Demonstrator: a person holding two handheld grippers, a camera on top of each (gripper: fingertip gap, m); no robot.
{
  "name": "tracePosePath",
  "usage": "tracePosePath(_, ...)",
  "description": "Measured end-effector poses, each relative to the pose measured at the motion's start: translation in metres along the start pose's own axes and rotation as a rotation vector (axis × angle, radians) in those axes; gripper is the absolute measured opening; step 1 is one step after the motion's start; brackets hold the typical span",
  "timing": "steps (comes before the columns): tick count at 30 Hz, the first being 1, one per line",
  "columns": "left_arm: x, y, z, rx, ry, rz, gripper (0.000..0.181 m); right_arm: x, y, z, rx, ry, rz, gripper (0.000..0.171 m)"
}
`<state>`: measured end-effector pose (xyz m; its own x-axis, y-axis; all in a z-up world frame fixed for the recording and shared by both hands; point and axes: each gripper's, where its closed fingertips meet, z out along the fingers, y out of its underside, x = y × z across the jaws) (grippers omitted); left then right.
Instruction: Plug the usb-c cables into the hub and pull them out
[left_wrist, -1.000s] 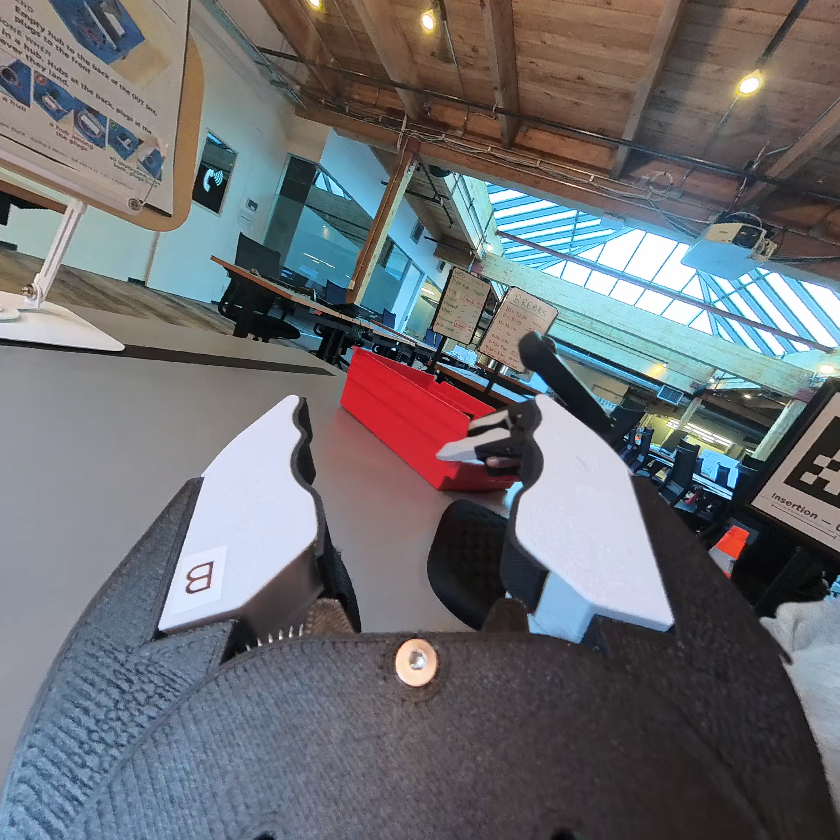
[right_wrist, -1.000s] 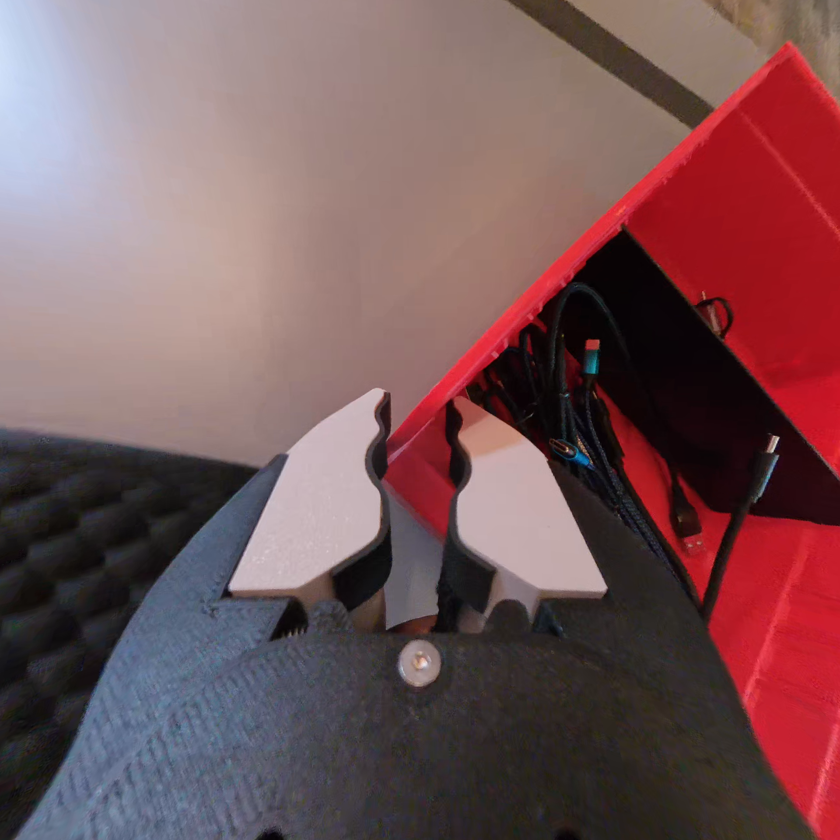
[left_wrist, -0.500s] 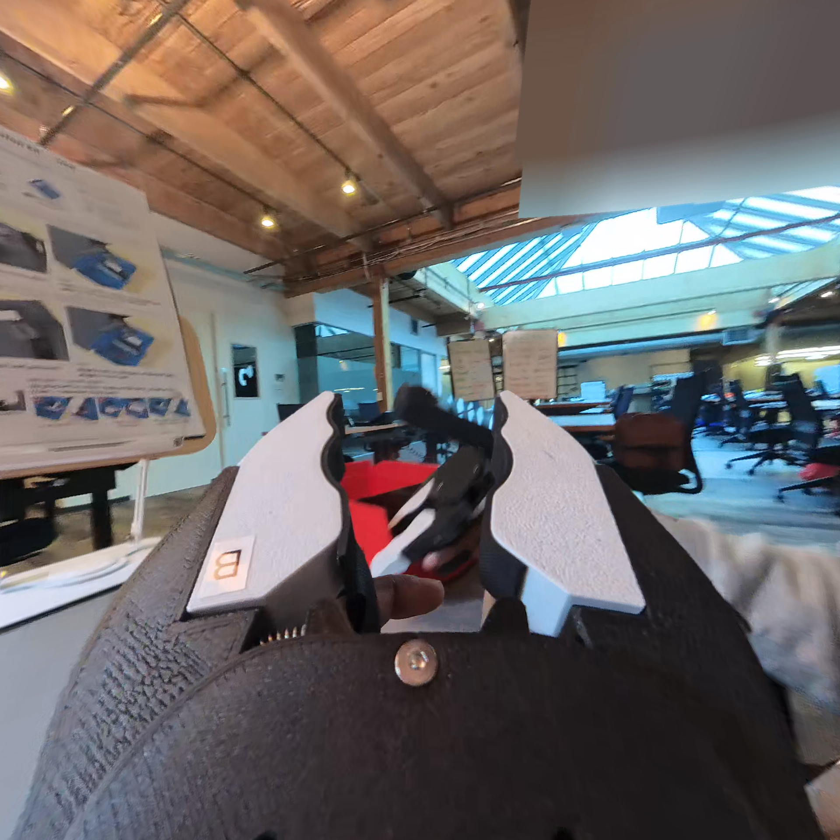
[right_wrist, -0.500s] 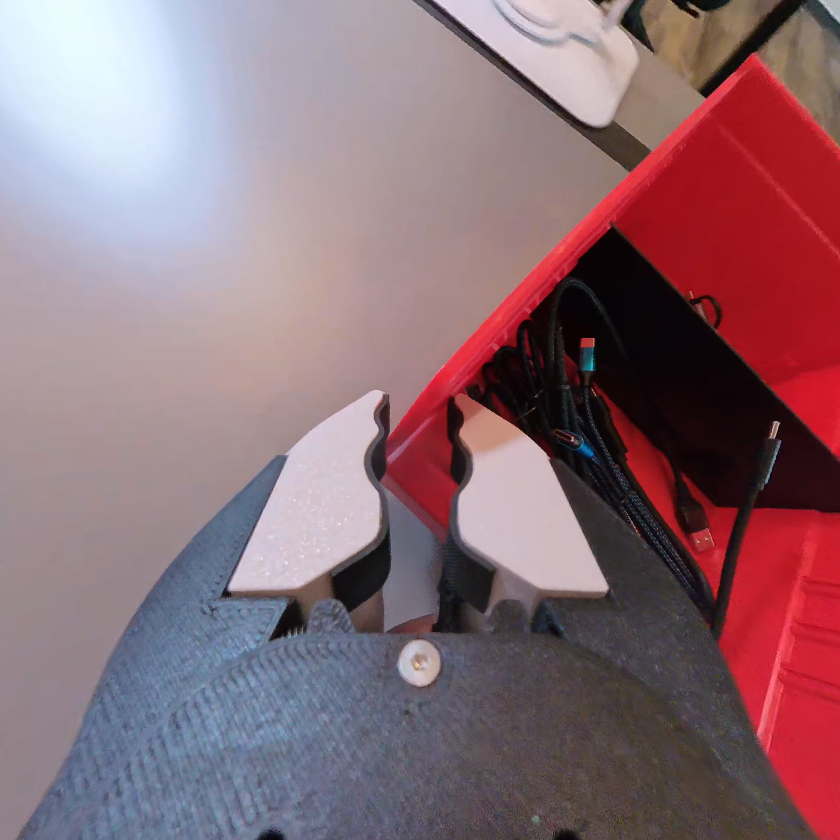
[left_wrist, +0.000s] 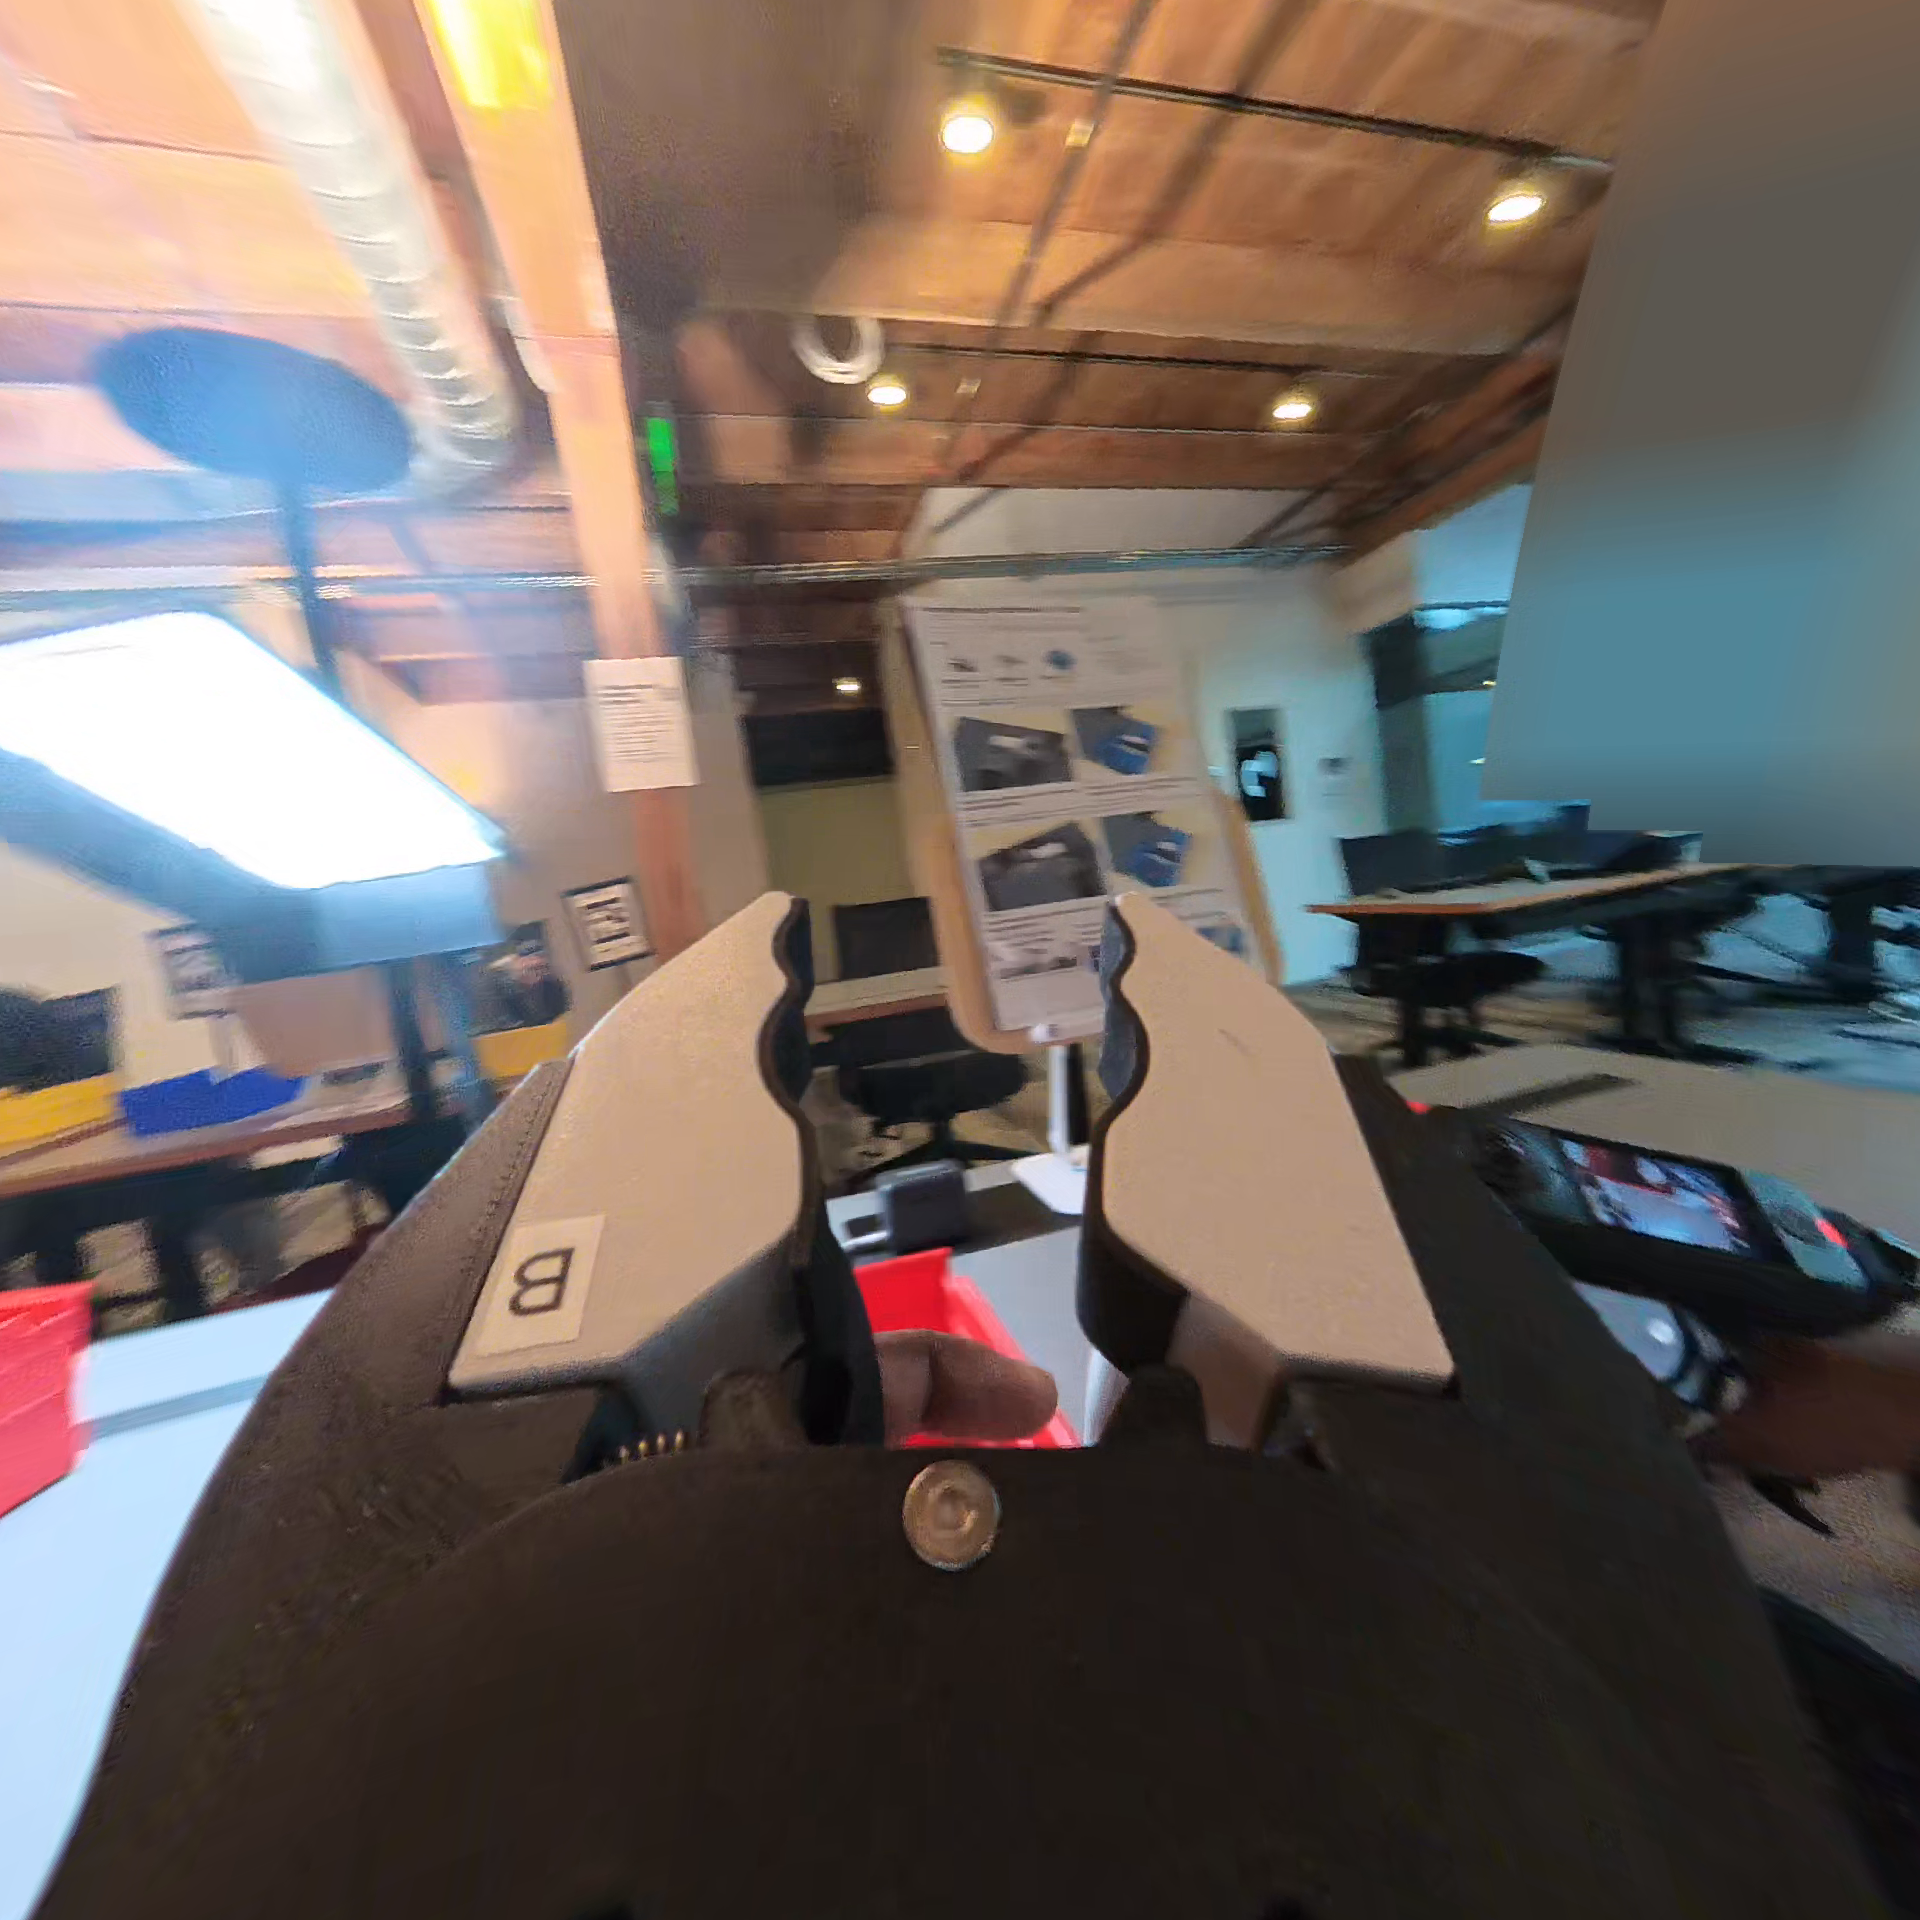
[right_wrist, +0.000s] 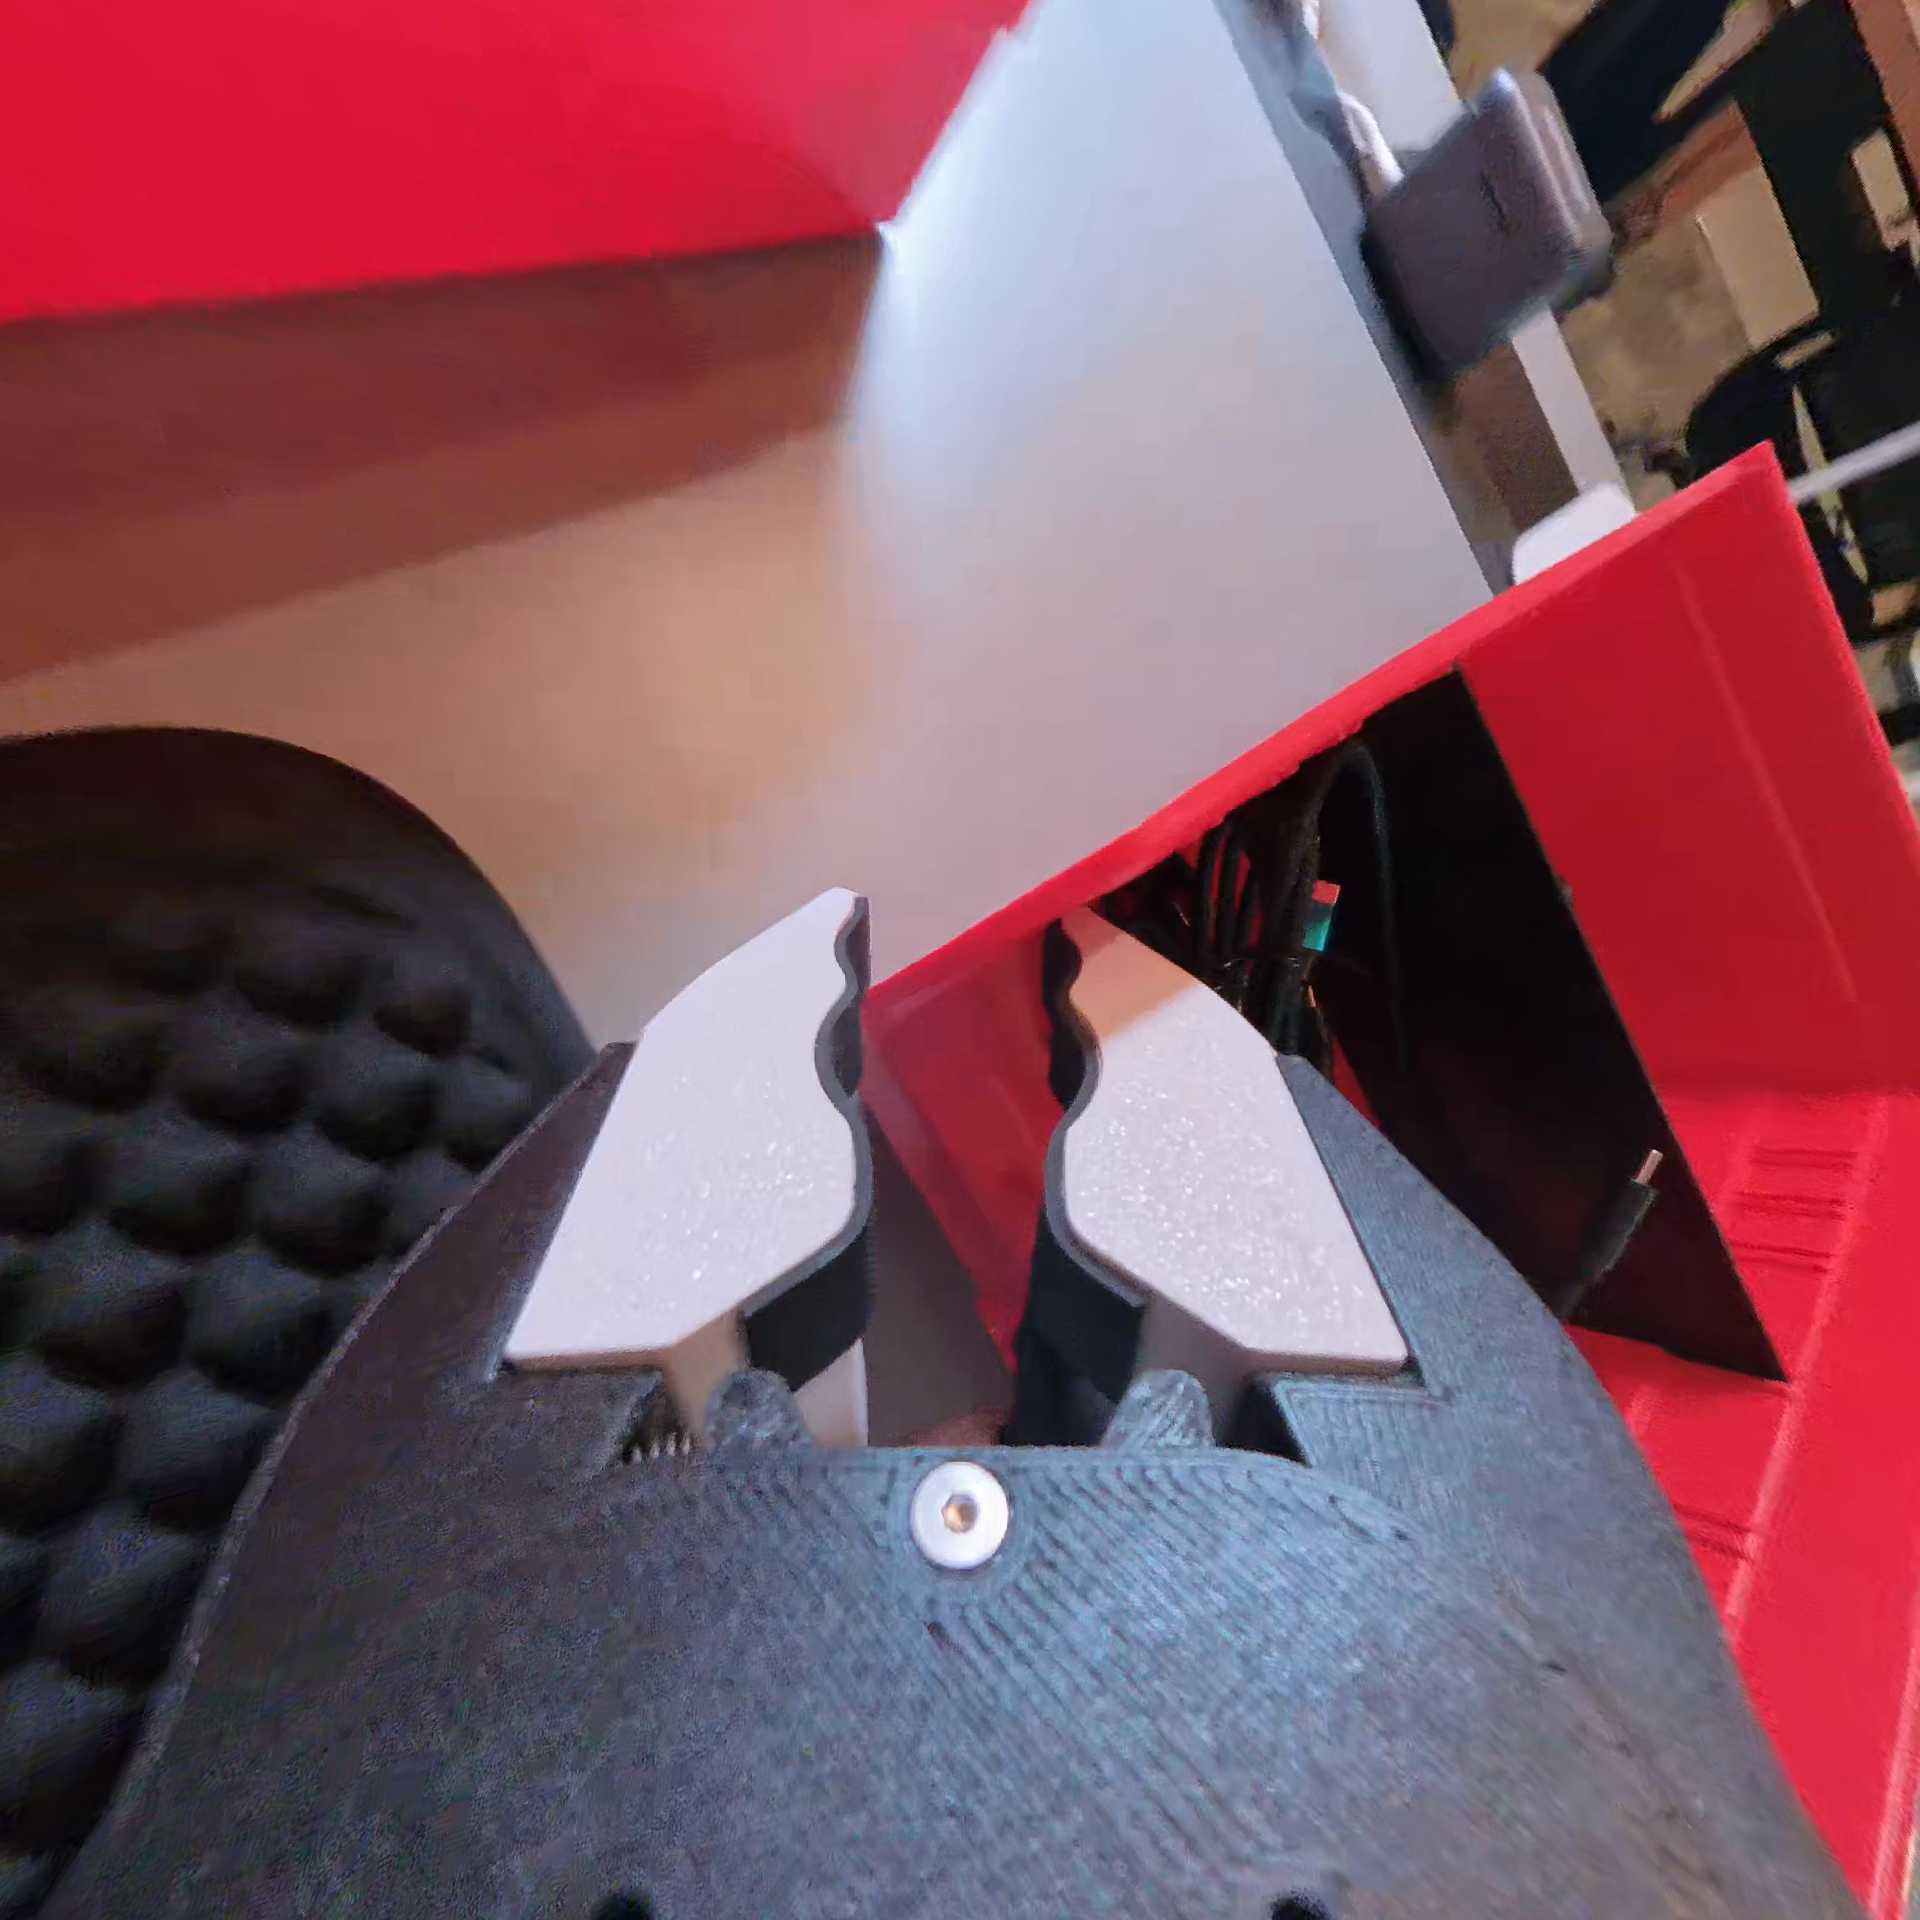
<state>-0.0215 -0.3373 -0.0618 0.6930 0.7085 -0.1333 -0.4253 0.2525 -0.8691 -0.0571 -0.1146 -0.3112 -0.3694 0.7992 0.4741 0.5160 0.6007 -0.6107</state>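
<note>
My left gripper (left_wrist: 951, 925) is open and empty, held up and pointing across the room; a person's fingertip (left_wrist: 966, 1387) shows at its base. My right gripper (right_wrist: 956, 925) is partly open and empty, hovering over the near corner of a red bin (right_wrist: 1714, 831). The bin holds a bundle of black cables (right_wrist: 1278, 935) behind a black divider (right_wrist: 1507, 1039), and one black USB-C plug (right_wrist: 1642, 1179) sticks up. A grey hub (right_wrist: 1475, 229) sits at the table's far edge; it also shows in the left wrist view (left_wrist: 920, 1205).
A second red bin (right_wrist: 416, 125) lies at the upper left of the right wrist view. A black dimpled mat (right_wrist: 156, 1143) lies at the left. The other gripper with its camera screen (left_wrist: 1683, 1236) shows at the right. A board on a white stand (left_wrist: 1060, 810) stands behind. One gripper's finger ends stand about 35 centimetres off the other's. About 35 centimetres separates my right fingertips from the grey hub (right_wrist: 1475, 229). It is also in sight in the left wrist view (left_wrist: 925, 1206).
The left gripper swung up and round from the table to face the room, and its jaws narrowed. The right gripper tilted over the bin's corner and its jaws widened slightly.
</note>
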Motion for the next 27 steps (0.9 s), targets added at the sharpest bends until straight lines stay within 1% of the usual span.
tracePosePath(2,-0.029,-0.004,-0.016,-0.007,-0.1,-0.015,0.053,-0.014,-0.017,0.005,0.024,-0.035,-0.03,0.032)
tracePosePath(4,-0.049,-0.005,-0.029,-0.021,-0.167,-0.017,0.053,-0.025,-0.032,0.011,0.047,-0.062,-0.054,0.032)
tracePosePath(8,-0.079,0.006,-0.05,-0.107,-0.273,0.026,0.052,-0.044,-0.058,0.022,0.077,-0.095,-0.094,0.032)
tracePosePath(12,-0.1,0.017,-0.065,-0.195,-0.359,0.08,0.052,-0.06,-0.08,0.031,0.113,-0.123,-0.125,0.032)
tracePosePath(19,-0.106,0.02,-0.072,-0.202,-0.365,0.048,0.052,-0.069,-0.108,0.048,0.2,-0.152,-0.168,0.034)
tracePosePath(21,-0.107,0.03,-0.074,-0.255,-0.356,0.044,0.053,-0.069,-0.112,0.052,0.246,-0.182,-0.156,0.034)
tracePosePath(24,-0.111,0.058,-0.079,-0.399,-0.34,0.026,0.054,-0.069,-0.118,0.056,0.331,-0.239,-0.125,0.034)
tracePosePath(27,-0.11,0.087,-0.08,-0.499,-0.284,-0.019,0.074,-0.066,-0.116,0.054,0.362,-0.324,-0.044,0.033)
